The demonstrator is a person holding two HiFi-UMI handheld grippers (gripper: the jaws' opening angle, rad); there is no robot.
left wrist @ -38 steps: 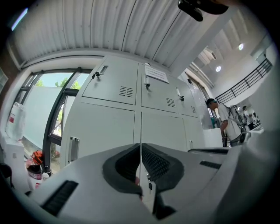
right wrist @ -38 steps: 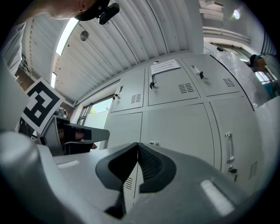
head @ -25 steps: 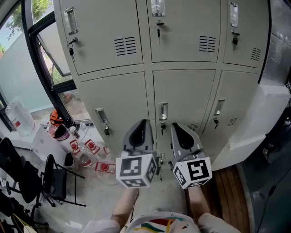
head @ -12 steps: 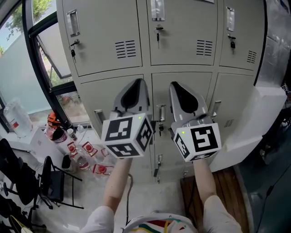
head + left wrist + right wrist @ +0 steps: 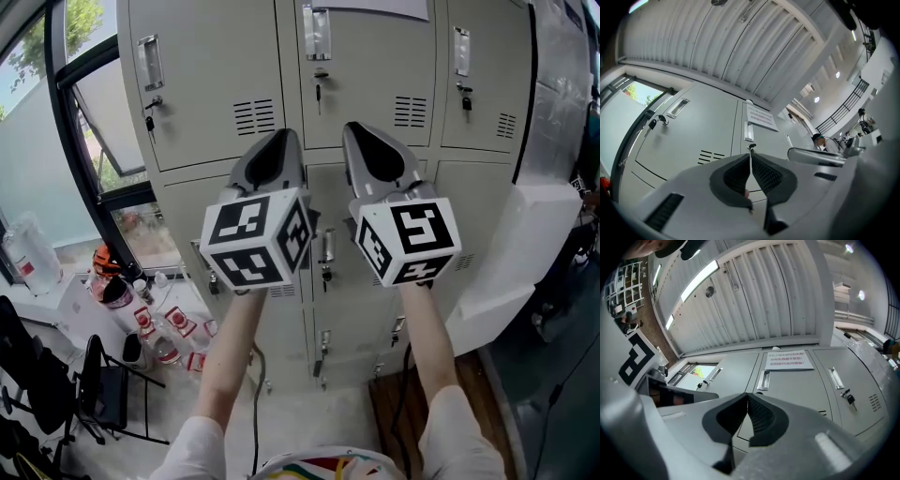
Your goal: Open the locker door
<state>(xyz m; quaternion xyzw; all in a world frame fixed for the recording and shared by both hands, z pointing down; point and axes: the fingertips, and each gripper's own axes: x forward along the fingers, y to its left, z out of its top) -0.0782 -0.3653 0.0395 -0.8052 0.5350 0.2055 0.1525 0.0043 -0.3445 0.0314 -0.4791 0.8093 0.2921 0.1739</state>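
Observation:
A bank of grey lockers fills the head view. The upper middle door is closed, with a recessed handle, a key in its lock and a paper notice above. My left gripper and right gripper are raised side by side in front of this door, a little short of it. Both are shut with nothing between the jaws. In the left gripper view the shut tips sit just below the key and handle. The right gripper points under the same handle.
Neighbouring doors have their own handles and keys. A dark-framed window stands at the left, with bottles and a black folding chair on the floor below. A white panel leans at the right.
Both grippers have risen from in front of the lower lockers to the upper middle door. The head view has tilted up with them. Jaws stayed shut.

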